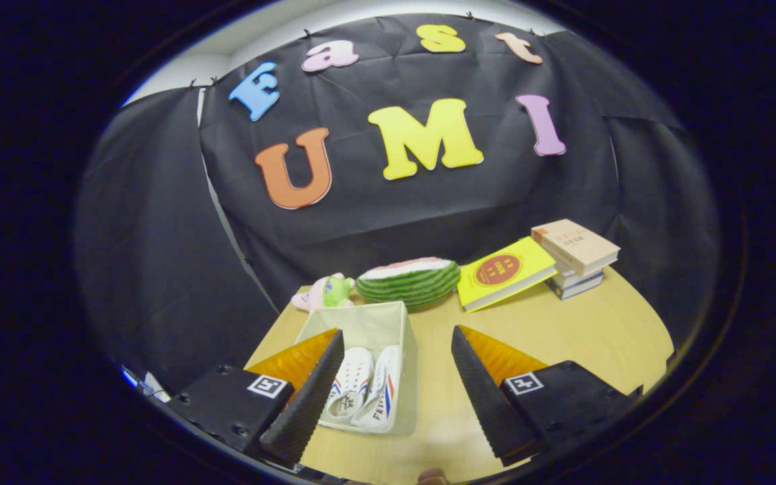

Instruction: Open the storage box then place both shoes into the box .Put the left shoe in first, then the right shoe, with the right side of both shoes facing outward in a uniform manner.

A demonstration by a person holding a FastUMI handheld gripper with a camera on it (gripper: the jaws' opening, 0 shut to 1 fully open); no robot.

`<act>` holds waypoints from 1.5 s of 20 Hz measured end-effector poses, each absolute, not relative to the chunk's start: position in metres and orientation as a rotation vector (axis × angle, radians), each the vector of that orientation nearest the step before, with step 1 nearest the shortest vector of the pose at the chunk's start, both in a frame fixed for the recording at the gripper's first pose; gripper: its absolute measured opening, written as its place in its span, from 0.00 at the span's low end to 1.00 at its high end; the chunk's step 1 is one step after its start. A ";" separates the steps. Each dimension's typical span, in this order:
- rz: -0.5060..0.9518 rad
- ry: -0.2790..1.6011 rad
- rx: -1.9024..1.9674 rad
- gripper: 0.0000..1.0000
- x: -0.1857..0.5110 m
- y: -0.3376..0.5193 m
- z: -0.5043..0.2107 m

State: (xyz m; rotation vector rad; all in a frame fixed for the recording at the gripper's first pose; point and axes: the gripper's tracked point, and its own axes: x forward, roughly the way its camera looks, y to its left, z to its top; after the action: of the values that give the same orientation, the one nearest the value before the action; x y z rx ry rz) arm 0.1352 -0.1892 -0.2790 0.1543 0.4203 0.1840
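Storage box [398,316]: cream/off-white fabric, plain, no pattern. Two shoes inside, both white w/ red & blue side stripes + dark lettering: left shoe [349,384], right shoe [382,391]. Counter [563,337]: light wood tone, faint grain. Watermelon plush [408,279]: dark/light green stripes on rind, white band, pink-red top. Small plush toy [324,293]: pale pink w/ bright green patch. Leaning book [504,273]: yellow cover, red round emblem. Book stack [575,256]: top one beige/tan w/ red text, white page edges; lower ones darker, blue-grey. Hand-held gripper [395,397], fingers spread wide either side of box: orange ribbed panels, black housings w/ black-and-white square markers.
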 end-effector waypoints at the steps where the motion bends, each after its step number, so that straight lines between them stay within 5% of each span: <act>1: 0.172 0.390 0.151 1.00 0.132 -0.196 -0.267; 14: 0.029 -0.026 0.038 1.00 0.046 -0.259 -0.150; 30: 0.006 -0.029 0.038 1.00 0.018 -0.316 -0.189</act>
State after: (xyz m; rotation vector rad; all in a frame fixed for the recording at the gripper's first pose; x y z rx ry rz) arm 0.0180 -0.3164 -0.1887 0.0384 -0.0290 0.0064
